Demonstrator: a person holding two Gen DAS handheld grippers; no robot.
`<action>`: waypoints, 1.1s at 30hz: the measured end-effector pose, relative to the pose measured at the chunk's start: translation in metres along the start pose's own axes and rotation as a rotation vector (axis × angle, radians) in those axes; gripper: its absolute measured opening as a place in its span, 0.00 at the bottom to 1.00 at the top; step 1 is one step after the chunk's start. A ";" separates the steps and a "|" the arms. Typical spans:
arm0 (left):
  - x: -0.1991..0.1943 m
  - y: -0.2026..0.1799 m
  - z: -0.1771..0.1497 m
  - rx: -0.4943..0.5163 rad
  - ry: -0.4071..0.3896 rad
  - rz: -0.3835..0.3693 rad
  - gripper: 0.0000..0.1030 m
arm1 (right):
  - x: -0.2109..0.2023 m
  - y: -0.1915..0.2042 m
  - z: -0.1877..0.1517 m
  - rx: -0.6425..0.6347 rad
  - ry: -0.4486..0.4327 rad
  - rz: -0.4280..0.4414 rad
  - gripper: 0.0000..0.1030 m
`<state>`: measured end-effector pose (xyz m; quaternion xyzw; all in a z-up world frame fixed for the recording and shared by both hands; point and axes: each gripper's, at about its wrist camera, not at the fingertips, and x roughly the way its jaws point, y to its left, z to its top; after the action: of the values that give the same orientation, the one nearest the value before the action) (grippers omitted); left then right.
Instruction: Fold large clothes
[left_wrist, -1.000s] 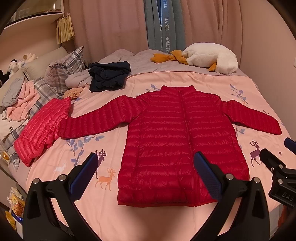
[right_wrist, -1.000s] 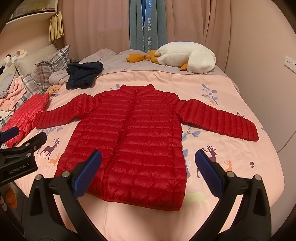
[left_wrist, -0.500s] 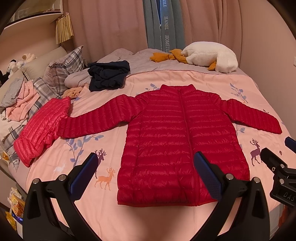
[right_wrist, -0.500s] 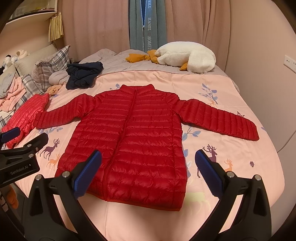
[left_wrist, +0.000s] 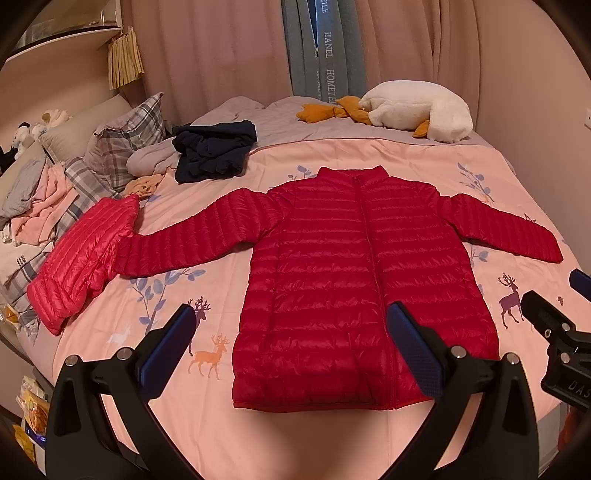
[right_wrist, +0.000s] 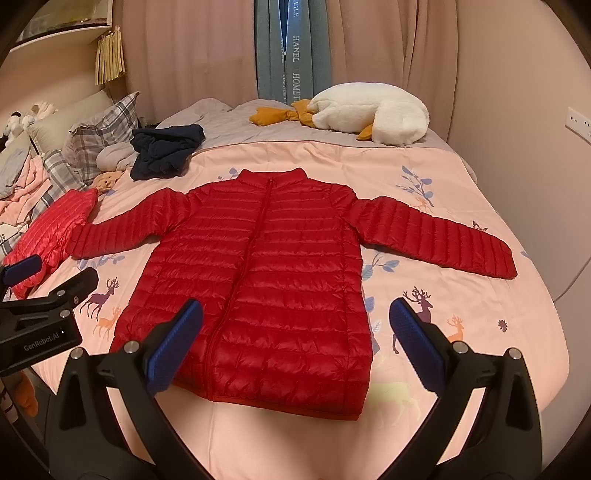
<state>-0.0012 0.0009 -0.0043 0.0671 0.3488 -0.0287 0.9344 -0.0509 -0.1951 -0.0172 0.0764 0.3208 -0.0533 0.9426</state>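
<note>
I have the left gripper (left_wrist: 291, 332) above the near edge of the bed, jaws spread wide, nothing between its blue ribbed pads (left_wrist: 413, 350). My right gripper (right_wrist: 295, 328) sits in the same posture, jaws wide and empty; its tip also shows at the right border of the left wrist view.

The red quilted puffer jacket (left_wrist: 354, 288) lies flat and front up on the pink bedspread printed with deer and leaves (left_wrist: 177, 280). It is zipped, collar toward the curtains, hem toward me, both sleeves stretched out sideways. From the right wrist view the same jacket (right_wrist: 258, 280) sits slightly left of centre, its right-hand sleeve reaching toward the bed's edge.

A second, brighter pink-red quilted garment (left_wrist: 81, 258), bunched up, touches or overlaps the cuff of the left-hand sleeve; I cannot tell which. Beyond the collar, well apart from the jacket: a crumpled dark navy garment (left_wrist: 214, 151), a plaid pillow (left_wrist: 125, 136), and a white plush goose with orange feet (left_wrist: 417, 110) on the grey sheet.
</note>
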 end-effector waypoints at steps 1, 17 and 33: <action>0.000 0.000 0.000 -0.001 -0.009 0.002 0.99 | 0.000 0.000 0.000 -0.001 0.000 0.000 0.98; 0.018 0.009 -0.006 -0.046 0.004 -0.061 0.99 | 0.012 -0.006 -0.005 0.048 0.037 0.095 0.98; 0.178 0.209 -0.058 -0.781 0.161 -0.141 0.99 | 0.100 0.051 -0.007 -0.055 0.211 0.303 0.98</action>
<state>0.1167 0.2152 -0.1420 -0.3150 0.4093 0.0472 0.8550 0.0312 -0.1490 -0.0780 0.1032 0.4038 0.1066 0.9027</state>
